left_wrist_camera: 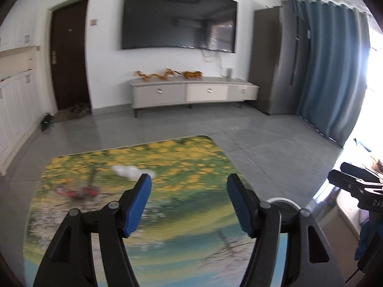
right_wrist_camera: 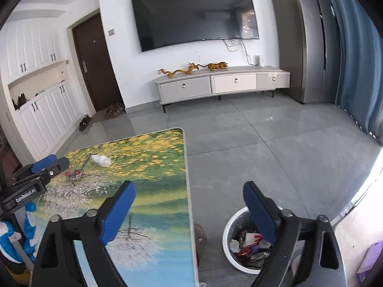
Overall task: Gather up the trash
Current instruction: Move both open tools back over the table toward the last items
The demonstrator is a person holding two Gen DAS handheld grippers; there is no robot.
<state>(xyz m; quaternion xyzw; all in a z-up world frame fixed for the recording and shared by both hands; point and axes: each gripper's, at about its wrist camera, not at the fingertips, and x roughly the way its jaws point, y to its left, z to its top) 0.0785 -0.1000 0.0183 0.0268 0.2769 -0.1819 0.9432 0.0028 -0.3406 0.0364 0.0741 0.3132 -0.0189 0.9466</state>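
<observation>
You are holding both grippers over the near end of the table (right_wrist_camera: 167,191), and neither is carrying anything. The left gripper (left_wrist_camera: 189,203) is standing with its jaws spread wide, nothing between the blue pads. The right gripper (right_wrist_camera: 189,212) is likewise spread wide and empty, hanging past the table's right edge, above the trash bin (right_wrist_camera: 229,229) on the floor.

Two pieces of trash are lying on the tabletop. The white crumpled wad (left_wrist_camera: 130,171) is resting ahead of the left gripper, slightly left of its centre line and near the left fingertip. The red wrapper (left_wrist_camera: 79,191) is lying further left and slightly nearer to you. The left wrist view is blurring here, so the wrapper's outline is probably elongated left to right, but this cannot be confirmed.

The deciding relation is this: both pieces are sitting on the left half of the table, ahead of the left gripper, while the right gripper is standing well apart from them on the bin side. In the right wrist view, the wad (right_wrist_camera: 101,160) and wrapper (right_wrist_camera: 71,174) are appearing far to the left, just beyond the left gripper's tip. You are therefore better placed to pick with the left gripper, advancing forward and slightly left, then carrying rightward to the bin, which already holds wrappers.
</observation>
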